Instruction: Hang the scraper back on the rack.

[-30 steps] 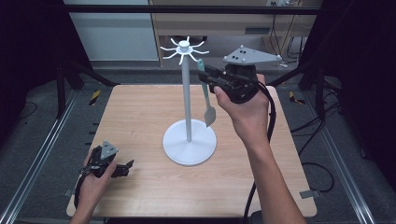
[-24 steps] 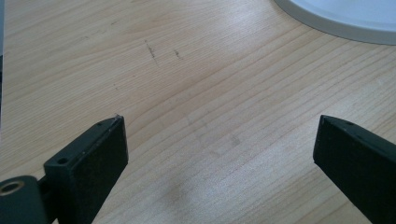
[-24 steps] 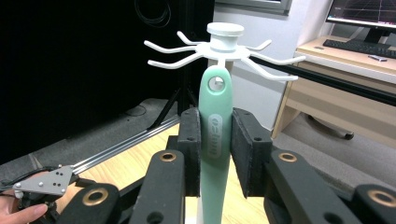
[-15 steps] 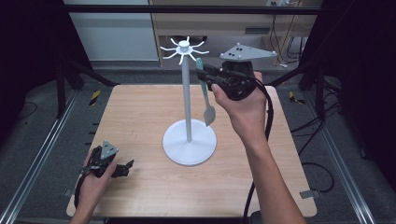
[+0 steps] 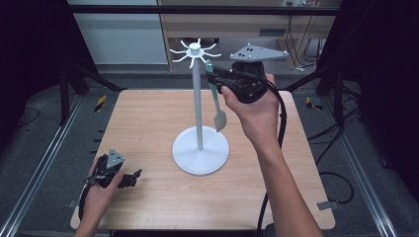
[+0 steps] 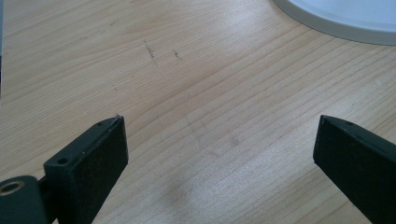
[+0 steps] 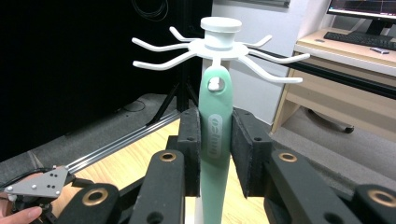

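A white stand (image 5: 197, 103) with a round base (image 5: 200, 150) and a ring of hooks (image 5: 194, 49) on top rises mid-table. My right gripper (image 5: 213, 75) is shut on the handle of a pale green spatula (image 5: 220, 120), held high just right of the pole with its blade hanging down. In the right gripper view the spatula (image 7: 215, 140) stands upright between the jaws. Its handle hole sits at a hook tip under the stand's cap (image 7: 220, 25). My left gripper (image 5: 129, 177) rests at the front left, open over bare wood (image 6: 219, 135).
The stand's base rim (image 6: 341, 18) lies just beyond the left jaws. A black frame and metal rails (image 5: 44, 163) border the table. Behind the table is a desk with a keyboard (image 7: 359, 39). The right gripper's cable (image 5: 282, 123) trails down along the forearm.
My right gripper has lifted the spatula slightly and brought its handle top closer under the hooks. The left gripper has not moved.
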